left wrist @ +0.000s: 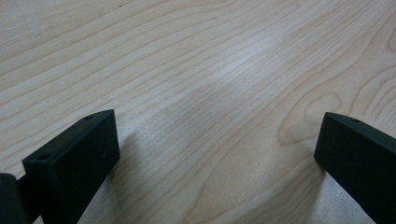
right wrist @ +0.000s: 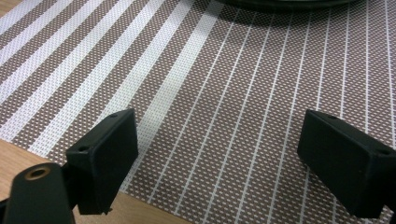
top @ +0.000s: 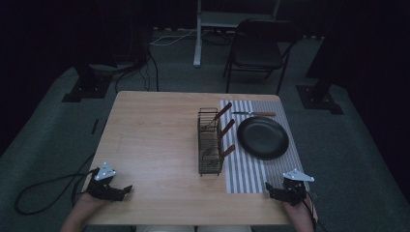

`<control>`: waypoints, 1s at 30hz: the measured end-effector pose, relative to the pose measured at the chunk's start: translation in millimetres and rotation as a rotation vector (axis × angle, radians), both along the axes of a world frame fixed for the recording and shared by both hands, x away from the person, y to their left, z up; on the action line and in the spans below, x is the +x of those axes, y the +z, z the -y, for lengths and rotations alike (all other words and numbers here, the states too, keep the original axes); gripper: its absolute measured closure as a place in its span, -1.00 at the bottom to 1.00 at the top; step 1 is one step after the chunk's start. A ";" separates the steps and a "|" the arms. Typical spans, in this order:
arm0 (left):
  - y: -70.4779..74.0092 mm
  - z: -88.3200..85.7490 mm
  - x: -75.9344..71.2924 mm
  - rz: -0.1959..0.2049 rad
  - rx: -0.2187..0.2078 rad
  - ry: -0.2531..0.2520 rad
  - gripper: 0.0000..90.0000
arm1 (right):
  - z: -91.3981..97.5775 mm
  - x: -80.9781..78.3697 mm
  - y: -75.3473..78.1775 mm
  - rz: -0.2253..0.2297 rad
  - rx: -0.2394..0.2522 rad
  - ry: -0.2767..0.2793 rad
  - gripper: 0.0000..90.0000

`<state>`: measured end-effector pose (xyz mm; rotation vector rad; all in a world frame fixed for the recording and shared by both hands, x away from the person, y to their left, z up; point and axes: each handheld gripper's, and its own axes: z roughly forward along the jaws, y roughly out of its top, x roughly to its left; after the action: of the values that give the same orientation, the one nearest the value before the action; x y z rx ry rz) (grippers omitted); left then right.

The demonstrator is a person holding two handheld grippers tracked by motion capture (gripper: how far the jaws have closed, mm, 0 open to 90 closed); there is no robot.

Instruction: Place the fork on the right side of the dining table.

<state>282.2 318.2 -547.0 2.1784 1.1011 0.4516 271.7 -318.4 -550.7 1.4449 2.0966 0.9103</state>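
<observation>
Dim and murky from above, surroundings near black toward twelve o'clock. Brighter and sharp up close, with a soft sheen on the pale wooden table (left wrist: 224,79).

i can read no writing, label, brand, number or sign anywhere here.
</observation>
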 end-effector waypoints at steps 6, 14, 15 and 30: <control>0.0 -0.3 0.0 0.000 0.001 -0.003 -1.00 | 1.0 -1.3 0.6 -0.005 -0.006 0.003 -0.73; -0.1 -0.2 0.0 0.001 0.000 -0.003 -1.00 | -0.2 1.2 3.0 -0.032 -0.017 0.003 -0.73; -0.2 -0.2 0.0 0.001 0.001 -0.003 -1.00 | -0.6 2.1 3.8 -0.041 -0.019 0.002 -0.73; -0.1 -0.2 0.0 0.002 0.000 -0.003 -1.00 | -16.2 4.6 14.2 -0.097 -0.003 0.025 -0.62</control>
<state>282.3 318.4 -547.2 2.1792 1.0973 0.4525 276.3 -302.2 -536.5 1.4922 2.1894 0.8622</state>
